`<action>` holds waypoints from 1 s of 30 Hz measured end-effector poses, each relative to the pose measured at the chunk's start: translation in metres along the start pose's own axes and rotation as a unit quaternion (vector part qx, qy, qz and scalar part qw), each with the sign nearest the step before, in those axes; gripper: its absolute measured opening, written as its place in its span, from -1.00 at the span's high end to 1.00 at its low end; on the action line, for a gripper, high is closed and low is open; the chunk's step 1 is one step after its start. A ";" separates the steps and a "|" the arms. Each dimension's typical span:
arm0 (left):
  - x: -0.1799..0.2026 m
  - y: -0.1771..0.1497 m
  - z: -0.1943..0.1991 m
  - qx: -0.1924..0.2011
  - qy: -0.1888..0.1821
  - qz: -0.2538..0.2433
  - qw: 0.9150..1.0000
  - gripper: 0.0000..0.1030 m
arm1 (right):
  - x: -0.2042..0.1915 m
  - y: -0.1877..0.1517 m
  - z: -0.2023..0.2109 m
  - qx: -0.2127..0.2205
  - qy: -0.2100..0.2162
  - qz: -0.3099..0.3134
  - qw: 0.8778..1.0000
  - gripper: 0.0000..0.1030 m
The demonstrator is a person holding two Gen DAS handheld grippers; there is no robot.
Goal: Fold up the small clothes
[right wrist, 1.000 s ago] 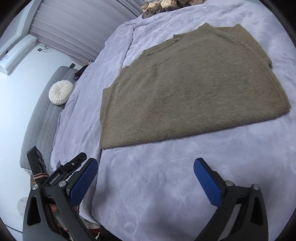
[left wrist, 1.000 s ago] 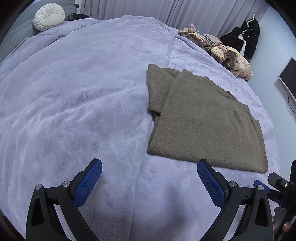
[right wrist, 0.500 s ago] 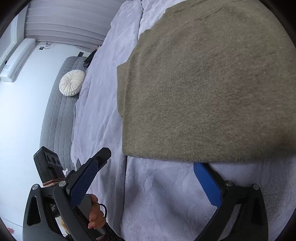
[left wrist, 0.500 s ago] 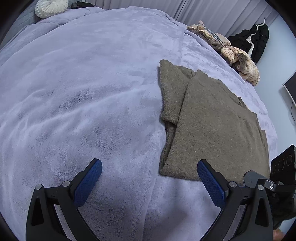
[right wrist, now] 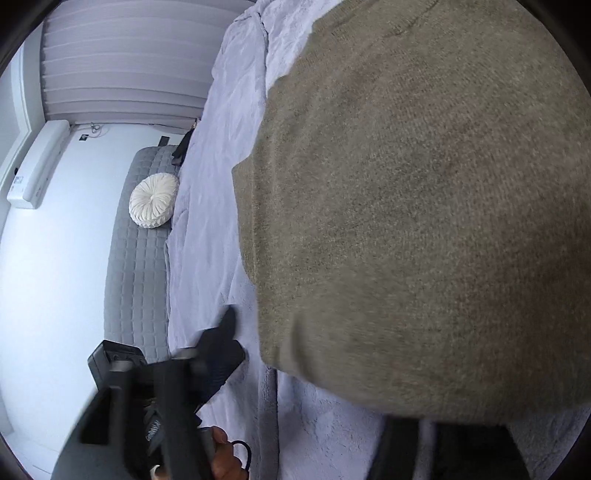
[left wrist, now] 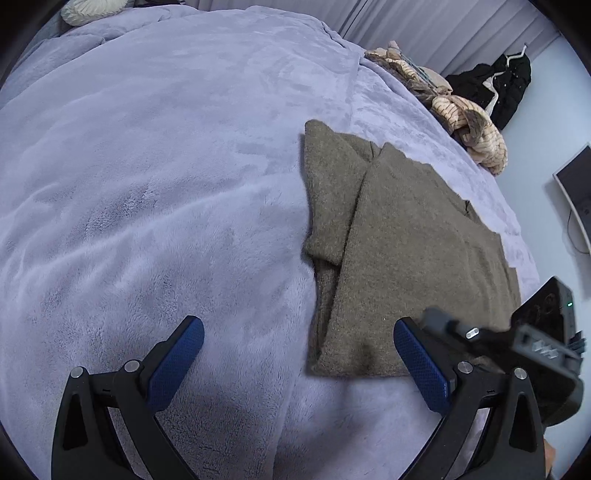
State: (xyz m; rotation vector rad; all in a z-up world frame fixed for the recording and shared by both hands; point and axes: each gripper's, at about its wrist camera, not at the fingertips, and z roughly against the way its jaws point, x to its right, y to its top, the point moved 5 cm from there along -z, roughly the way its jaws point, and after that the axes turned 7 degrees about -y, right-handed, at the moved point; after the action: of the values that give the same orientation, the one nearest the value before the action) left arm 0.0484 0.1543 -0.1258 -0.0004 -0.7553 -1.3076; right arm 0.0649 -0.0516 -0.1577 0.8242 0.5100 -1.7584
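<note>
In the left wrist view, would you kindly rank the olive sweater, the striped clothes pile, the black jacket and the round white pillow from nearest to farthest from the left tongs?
1. Olive sweater: just ahead and right of the left tongs.
2. Striped clothes pile: far right bed edge.
3. Black jacket: hanging beyond the pile; the round white pillow, far upper left, is too close to call against it.
</note>
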 end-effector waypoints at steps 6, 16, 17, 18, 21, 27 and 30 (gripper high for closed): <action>0.008 0.025 -0.007 -0.013 -0.140 0.035 0.989 -1.00 | -0.014 0.011 0.019 0.026 0.041 0.016 0.999 0.82; 0.052 0.058 -0.074 -0.076 -0.258 0.080 0.960 -1.00 | -0.037 0.019 0.051 0.051 0.053 0.072 0.995 0.82; 0.058 0.060 -0.077 -0.077 -0.254 0.076 0.961 -1.00 | -0.035 0.016 0.047 0.045 0.046 0.074 0.995 0.82; 0.064 0.061 -0.079 -0.075 -0.249 0.068 0.963 -1.00 | -0.034 0.013 0.043 0.040 0.038 0.078 0.995 0.82; 0.073 0.061 -0.085 -0.068 -0.205 0.030 0.976 -1.00 | -0.021 0.004 0.036 0.016 0.020 0.084 0.996 0.82; 0.064 0.054 -0.101 -0.066 -0.136 0.006 0.988 -1.00 | 0.004 -0.018 0.029 -0.064 -0.052 0.110 0.990 0.43; 0.066 0.055 -0.103 -0.063 -0.119 -0.007 0.991 -0.96 | 0.015 -0.021 0.052 -0.063 -0.079 0.140 0.985 -0.16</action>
State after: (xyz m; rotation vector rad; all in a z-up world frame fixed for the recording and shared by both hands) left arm 0.1509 0.0715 -0.1491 -0.2573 -0.8752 -1.3822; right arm 0.0279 -0.0903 -0.1351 0.6280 0.3763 -1.5005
